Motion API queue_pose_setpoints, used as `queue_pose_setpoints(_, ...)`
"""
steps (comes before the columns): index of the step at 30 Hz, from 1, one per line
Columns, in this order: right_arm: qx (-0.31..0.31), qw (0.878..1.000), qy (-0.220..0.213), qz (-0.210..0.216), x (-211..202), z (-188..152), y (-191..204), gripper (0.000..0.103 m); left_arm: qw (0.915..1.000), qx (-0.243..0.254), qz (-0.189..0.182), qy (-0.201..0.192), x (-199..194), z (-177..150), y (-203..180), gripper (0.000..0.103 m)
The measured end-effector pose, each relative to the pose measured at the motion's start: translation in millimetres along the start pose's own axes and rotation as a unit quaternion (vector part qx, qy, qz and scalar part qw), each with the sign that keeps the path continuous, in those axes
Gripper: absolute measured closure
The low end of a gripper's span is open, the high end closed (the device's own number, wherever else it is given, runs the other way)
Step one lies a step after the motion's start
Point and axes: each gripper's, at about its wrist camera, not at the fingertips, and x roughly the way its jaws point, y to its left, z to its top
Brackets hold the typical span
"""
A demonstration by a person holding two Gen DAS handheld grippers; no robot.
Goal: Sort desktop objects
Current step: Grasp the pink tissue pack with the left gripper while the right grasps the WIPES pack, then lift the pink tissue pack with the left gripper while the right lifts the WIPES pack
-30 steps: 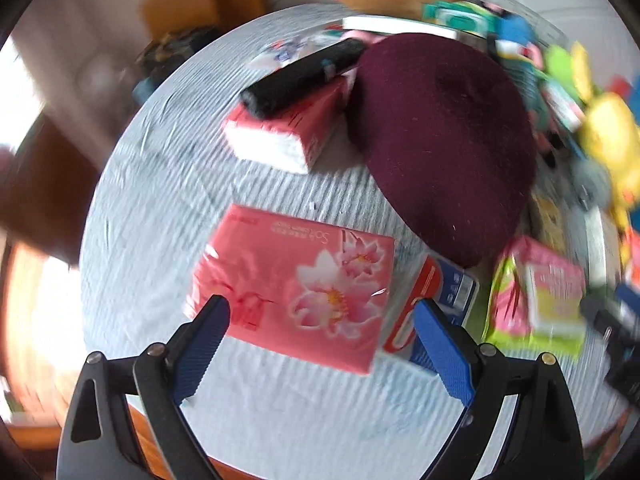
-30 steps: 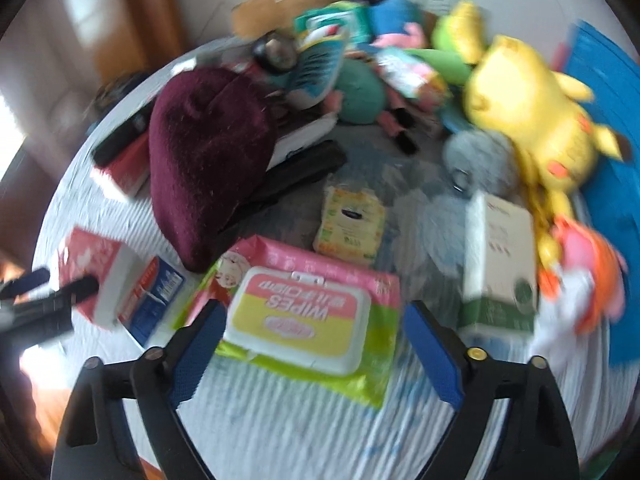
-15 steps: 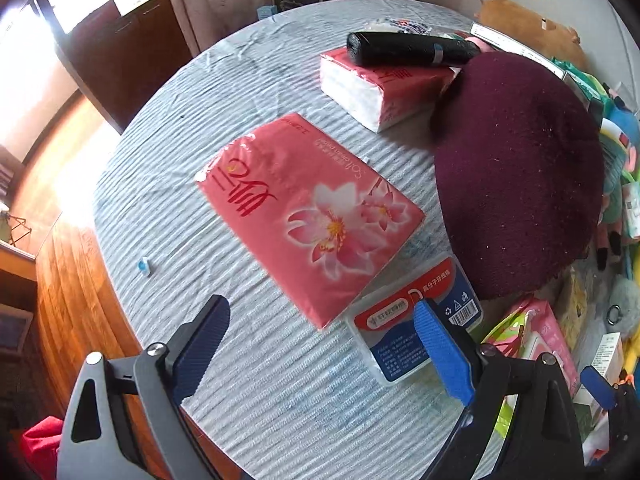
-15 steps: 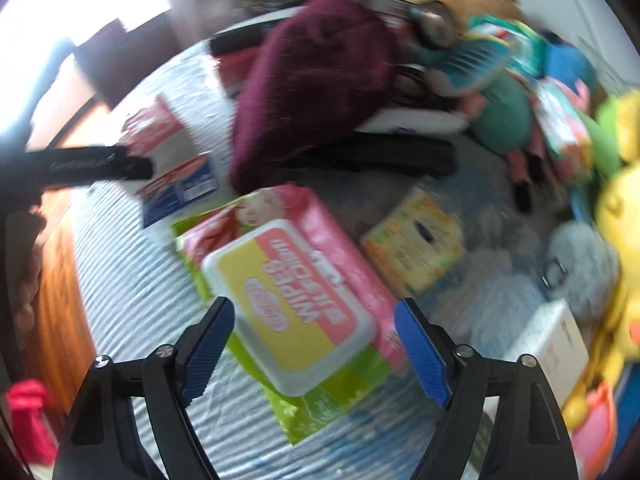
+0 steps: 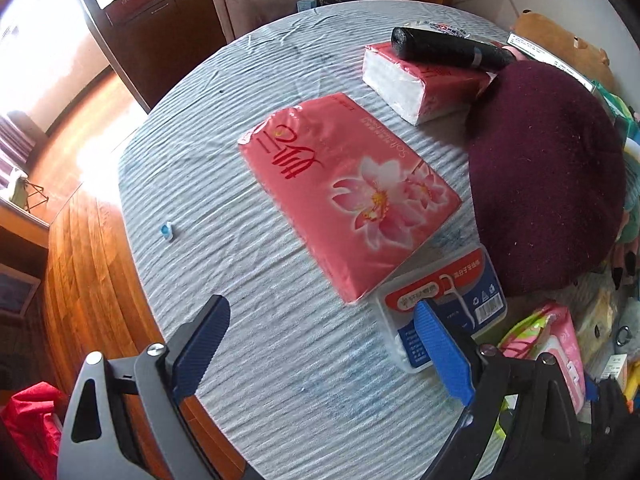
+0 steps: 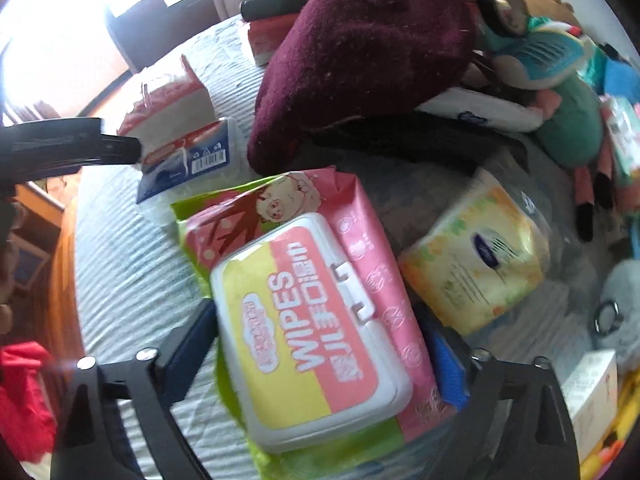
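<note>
Looking at the right wrist view, you've dropped the right tongs point(image 6: 320, 360) down and rolled them compared with a second ago, so the wipes pack point(image 6: 312, 312) that was out ahead of the blue fingers now sits right between them, filling the lower middle of the frame. The jaws have just been opening a bit more, and the pack lies between them; I'd call them wide, straddling it rather than squeezing, though the pack's own bulk hides the pads so I can't swear there's no contact. My read: you're lined up to pinch the wipes, and closing is the next thing needed.

Your left tongs point(image 5: 320, 344) are spread wide and holding nothing. That view has swung round too: the pink tissue pack point(image 5: 348, 196) was down between the fingers a second ago and is now up in the centre of the frame, clear of them. The floss pick box point(image 5: 444, 304) sits just past the right-hand finger tip, its near corner tucked behind it, at lower right. The maroon hat point(image 5: 548, 176) lies at the right, on the striped tabletop point(image 5: 240, 360).

Watch the yellow tissue packet point(image 6: 480, 264) just right of the wipes; it could get nudged.
</note>
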Motion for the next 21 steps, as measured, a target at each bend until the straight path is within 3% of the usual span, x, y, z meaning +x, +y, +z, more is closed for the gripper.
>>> queue_pose_setpoints(8,0.117,0.991,-0.048,-0.049,-63.1,-8.0,-70.0,0.02,0.9999,-0.012,0.003,0.005,13.9,39.7,-26.4,0.008)
queue_pose_setpoints(14,0.143,0.986,-0.038,-0.075,-60.1,-5.7,-84.4,0.02,0.9987,-0.043,0.008,0.028,41.0,62.7,-20.0,0.008)
queue_pose_setpoints(17,0.152,0.985,-0.028,-0.076,-48.5,-2.6,-85.9,0.02,0.9975,-0.055,-0.005,0.044,58.4,68.6,-14.4,0.017)
queue_pose_setpoints(18,0.153,0.985,-0.029,-0.076,-50.0,-2.6,-86.4,0.02,0.9968,-0.061,-0.014,0.05,64.1,69.3,-11.4,0.025)
queue_pose_setpoints(21,0.155,0.984,-0.028,-0.08,-52.9,-0.2,-84.3,0.02,0.9985,-0.045,-0.014,0.027,65.3,71.3,-8.1,0.034)
